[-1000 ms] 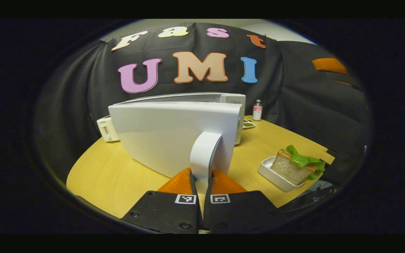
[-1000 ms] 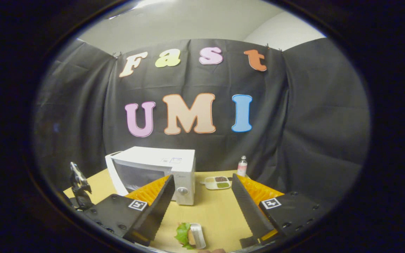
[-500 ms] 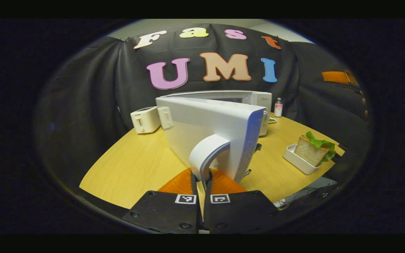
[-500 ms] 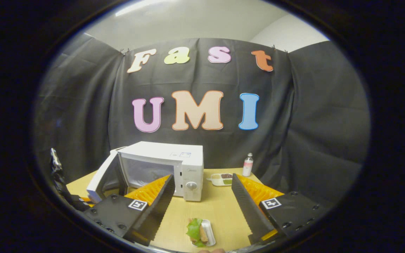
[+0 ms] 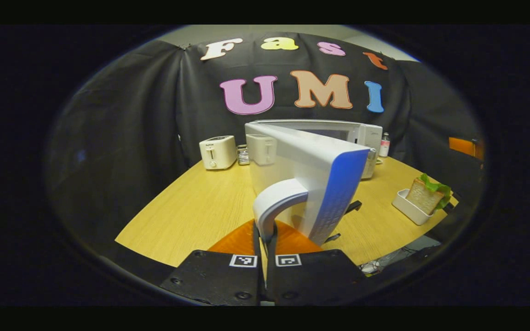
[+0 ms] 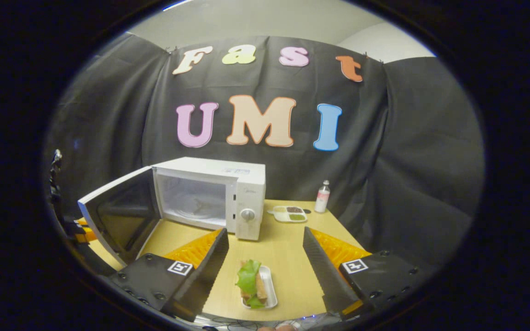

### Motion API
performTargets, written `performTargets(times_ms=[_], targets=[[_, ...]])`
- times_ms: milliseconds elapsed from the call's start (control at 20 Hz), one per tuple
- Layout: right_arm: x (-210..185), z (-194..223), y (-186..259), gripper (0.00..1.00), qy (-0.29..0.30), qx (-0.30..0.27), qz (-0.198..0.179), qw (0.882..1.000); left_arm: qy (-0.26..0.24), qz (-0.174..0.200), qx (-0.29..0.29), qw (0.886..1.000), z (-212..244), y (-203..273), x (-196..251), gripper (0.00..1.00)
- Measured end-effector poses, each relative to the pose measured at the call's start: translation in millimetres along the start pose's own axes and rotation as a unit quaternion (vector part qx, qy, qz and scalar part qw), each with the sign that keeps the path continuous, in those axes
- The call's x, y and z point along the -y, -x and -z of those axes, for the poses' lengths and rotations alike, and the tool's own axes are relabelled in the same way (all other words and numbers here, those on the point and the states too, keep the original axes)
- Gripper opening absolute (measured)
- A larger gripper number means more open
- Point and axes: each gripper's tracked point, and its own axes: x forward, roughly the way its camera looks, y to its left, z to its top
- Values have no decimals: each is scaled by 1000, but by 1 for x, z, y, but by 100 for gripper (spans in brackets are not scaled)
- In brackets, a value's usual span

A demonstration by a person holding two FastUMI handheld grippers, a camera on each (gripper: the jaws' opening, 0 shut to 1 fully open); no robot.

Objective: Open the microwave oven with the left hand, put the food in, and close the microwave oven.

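so the microwave door (image 6: 120, 214) has swung way further open than a second ago, left gripper (image 5: 265, 239) fingers still pinched on its handle (image 5: 276, 204); right gripper (image 6: 265, 262) fingers spread wide above the sandwich tray (image 6: 258, 287) on the bench (image 6: 288, 257), so loading's next i reckon

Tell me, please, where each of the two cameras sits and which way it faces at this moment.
Left gripper view: rides the left gripper, facing the door handle that its fingers clamp; its own fingers show.
Right gripper view: rides the right gripper, above the table, facing the open microwave; its spread fingers show.
Both share the microwave and the sandwich tray.
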Motion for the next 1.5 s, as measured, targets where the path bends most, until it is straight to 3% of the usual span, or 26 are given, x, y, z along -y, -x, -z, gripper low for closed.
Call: performTargets(times_ms=[300,800,900,950,1000,1100,1200,1250,1400,1500], targets=[[-10,54,-10,98,10,-64,-24,998,0,9,-7,1000,3,1,-5,1],[-14,157,-24,99,43,-185,-33,981,6,19,-14,1000,5,0,-2,4],[-14,166,-26,100,38,-196,-28,979,6,13,-8,1000,4,0,-4,10],[-12,168,-26,89,38,-197,-25,979,8,15,-7,1000,4,0,-4,12],[-13,171,-27,78,38,-201,-25,979,8,17,-9,1000,4,0,-2,22],[-14,172,-25,59,40,-203,-24,978,-2,31,-13,999,6,2,2,23],[-18,173,-23,55,33,-213,-31,976,-27,23,-14,999,2,3,-7,20],[-17,172,-27,48,33,-206,-23,978,-32,23,-17,999,4,4,-9,25],[-22,170,-24,34,39,-203,-20,978,-42,25,-9,999,1,12,-6,94],[-24,166,-23,34,41,-201,-25,978,-43,27,-4,999,-1,15,-3,99]])
